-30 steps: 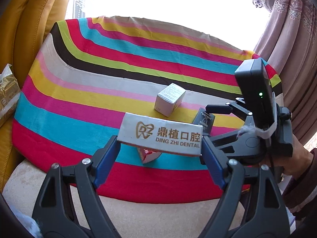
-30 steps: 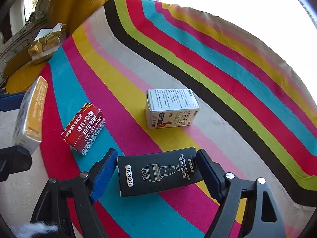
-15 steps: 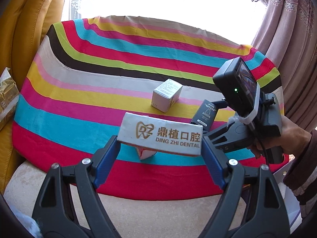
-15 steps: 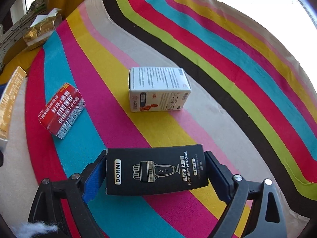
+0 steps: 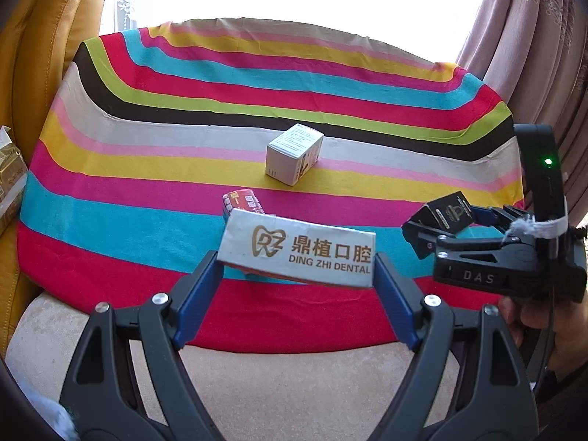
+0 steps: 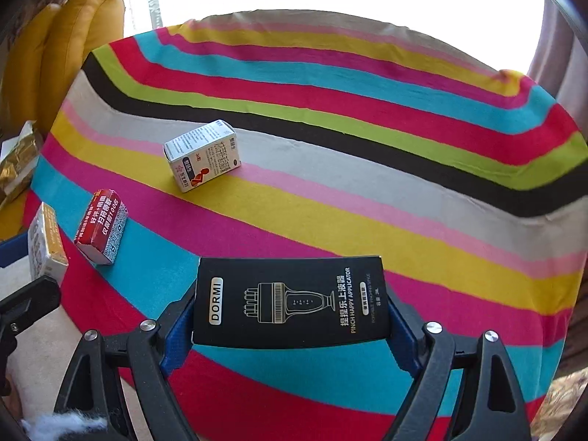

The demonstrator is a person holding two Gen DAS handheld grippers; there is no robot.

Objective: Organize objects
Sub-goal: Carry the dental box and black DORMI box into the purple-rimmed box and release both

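My left gripper (image 5: 296,259) is shut on a silver "DING ZHI DENTAL" box (image 5: 308,250), held level above the near edge of the striped cloth (image 5: 147,183). In the right wrist view this silver box (image 6: 46,244) shows at the far left. My right gripper (image 6: 290,307) has a black "DORMI" box (image 6: 290,299) between its blue pads, lifted off the cloth; its jaws are closing on the box. The left wrist view shows that gripper (image 5: 452,220) at the right edge in a person's hand. A red box (image 5: 242,202) and a white box (image 5: 294,154) lie on the cloth.
A yellow sofa cushion (image 5: 44,55) rises at the left, with a gold foil packet (image 5: 11,169) beside the cloth. Pink curtains (image 5: 533,36) hang at the right. The far stripes of the cloth lie bare toward the bright window.
The right gripper closed around the black box, raised it off the cloth, rolled, and carried it rightward in the left wrist view. The left gripper kept the silver box almost still.
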